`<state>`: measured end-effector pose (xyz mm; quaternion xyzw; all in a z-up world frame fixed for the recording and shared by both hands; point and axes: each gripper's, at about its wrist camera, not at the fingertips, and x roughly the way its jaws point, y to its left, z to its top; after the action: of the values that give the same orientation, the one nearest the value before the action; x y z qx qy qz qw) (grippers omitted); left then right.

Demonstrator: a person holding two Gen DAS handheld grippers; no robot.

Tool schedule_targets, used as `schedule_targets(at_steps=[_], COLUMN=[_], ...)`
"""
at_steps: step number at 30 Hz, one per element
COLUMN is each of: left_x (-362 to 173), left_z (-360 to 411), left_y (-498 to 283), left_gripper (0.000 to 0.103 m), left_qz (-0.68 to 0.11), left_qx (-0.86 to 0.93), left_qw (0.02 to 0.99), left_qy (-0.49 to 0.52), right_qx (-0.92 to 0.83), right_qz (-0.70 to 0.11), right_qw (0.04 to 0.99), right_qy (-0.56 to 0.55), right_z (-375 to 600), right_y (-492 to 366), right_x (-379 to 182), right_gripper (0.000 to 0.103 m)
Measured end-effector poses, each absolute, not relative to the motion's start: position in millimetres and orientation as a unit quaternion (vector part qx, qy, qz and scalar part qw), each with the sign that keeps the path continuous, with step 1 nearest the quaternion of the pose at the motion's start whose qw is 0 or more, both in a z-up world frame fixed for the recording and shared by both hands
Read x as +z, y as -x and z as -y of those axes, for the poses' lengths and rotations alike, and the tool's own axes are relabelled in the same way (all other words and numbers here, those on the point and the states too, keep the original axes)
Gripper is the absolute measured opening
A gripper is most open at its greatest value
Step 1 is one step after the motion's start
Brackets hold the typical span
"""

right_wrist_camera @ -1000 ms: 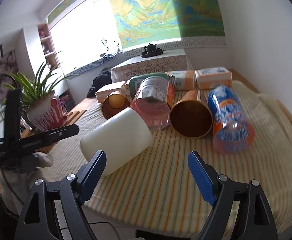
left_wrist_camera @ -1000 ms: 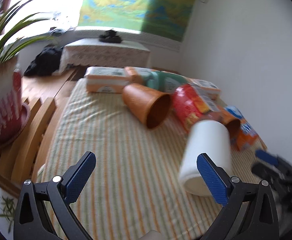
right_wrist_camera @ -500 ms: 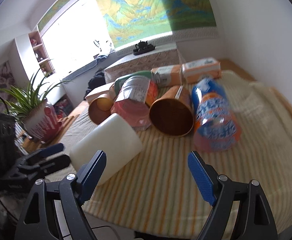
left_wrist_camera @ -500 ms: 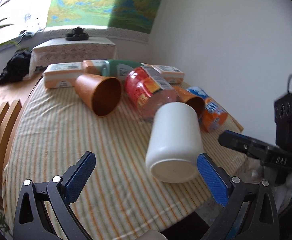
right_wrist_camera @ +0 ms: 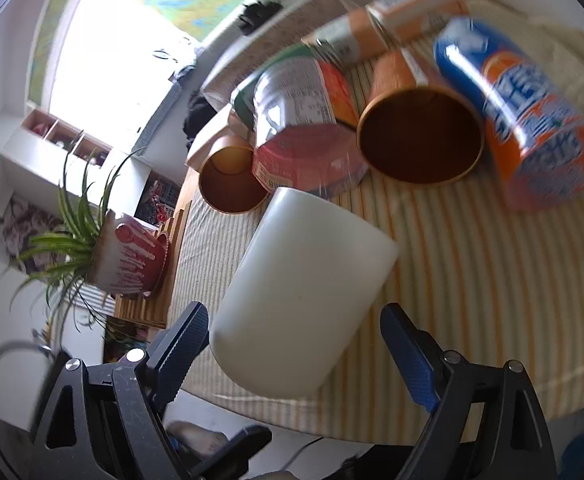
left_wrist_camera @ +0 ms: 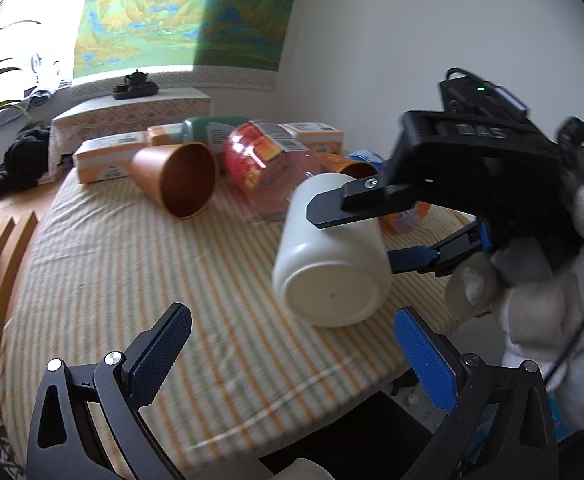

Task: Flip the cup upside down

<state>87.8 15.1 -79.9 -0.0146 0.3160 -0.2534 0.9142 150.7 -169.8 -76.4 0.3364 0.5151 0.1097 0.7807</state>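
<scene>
So our right gripper [right_wrist_camera: 296,354] has swung in a lot over the last second. It was hanging back from the white cup [left_wrist_camera: 332,256] before, and now its fingers [right_wrist_camera: 179,344] straddle the cup's base end, spread wide with a gap on each side, so nothing's gripped yet. It has also rolled over; the whole right wrist view is tilted now, which we read as lining up for the flip.

The cup itself hasn't budged that we can tell: lying on its side on the striped worktop [left_wrist_camera: 131,280] near the front edge, flat base toward us, mouth pointing at the red jar [left_wrist_camera: 267,168] and the orange cup [left_wrist_camera: 175,178].

Our left gripper [left_wrist_camera: 287,356] is wide open too, holding nothing, just hovering short of the cup's base.

Looks like the grab is next: close the right fingers, then rotate it mouth-down.
</scene>
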Motion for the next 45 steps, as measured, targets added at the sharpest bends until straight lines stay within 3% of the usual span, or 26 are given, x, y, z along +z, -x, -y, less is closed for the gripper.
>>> schedule_targets(at_steps=[6, 14, 20, 26, 34, 39, 41, 45], left_x=[-78.9, -78.2, -78.8, -77.6, -56.3, -37.8, -33.2, -24.6], left_z=[-47.8, -86.6, -91.6, -81.0, -41.5, 7.2, 25.8, 45.6], left_y=[-75.1, -71.9, -74.9, -80.7, -76.3, -76.3, -86.5, -120.2], left_gripper=[0.103, 0.103, 0.103, 0.103, 0.103, 0.103, 0.103, 0.103], left_qz=[-0.303, -0.303, -0.308, -0.315, -0.312, -0.306, -0.342, -0.432], left_qx=[-0.224, -0.200, -0.187, -0.181, -0.188, -0.178, -0.187, -0.158], left_qw=[0.926, 0.931, 0.931, 0.931, 0.931, 0.921, 0.901, 0.878], left_qy=[0.024, 0.052, 0.055, 0.038, -0.021, -0.166, -0.194, -0.129], right_qx=[0.124, 0.195, 0.268, 0.286, 0.286, 0.244, 0.227, 0.199], right_qz=[-0.557, -0.621, -0.625, -0.610, -0.546, -0.489, -0.476, -0.456], right_qw=[0.762, 0.747, 0.733, 0.736, 0.787, 0.832, 0.841, 0.853], right_qy=[-0.306, -0.135, 0.023, 0.070, -0.014, -0.092, -0.119, -0.156], right_z=[149.8, 107.1, 71.7, 70.4, 128.6, 191.4, 214.2, 243.1], right_y=[-171.2, -190.5, -205.4, -206.8, -168.5, -127.4, -110.7, -84.2], right_x=[-84.3, -70.0, -66.8, -64.8, -35.4, -30.9, -35.5, -45.4], right_gripper=[0.081, 0.079, 0.079, 0.083, 0.084, 0.084, 0.084, 0.084])
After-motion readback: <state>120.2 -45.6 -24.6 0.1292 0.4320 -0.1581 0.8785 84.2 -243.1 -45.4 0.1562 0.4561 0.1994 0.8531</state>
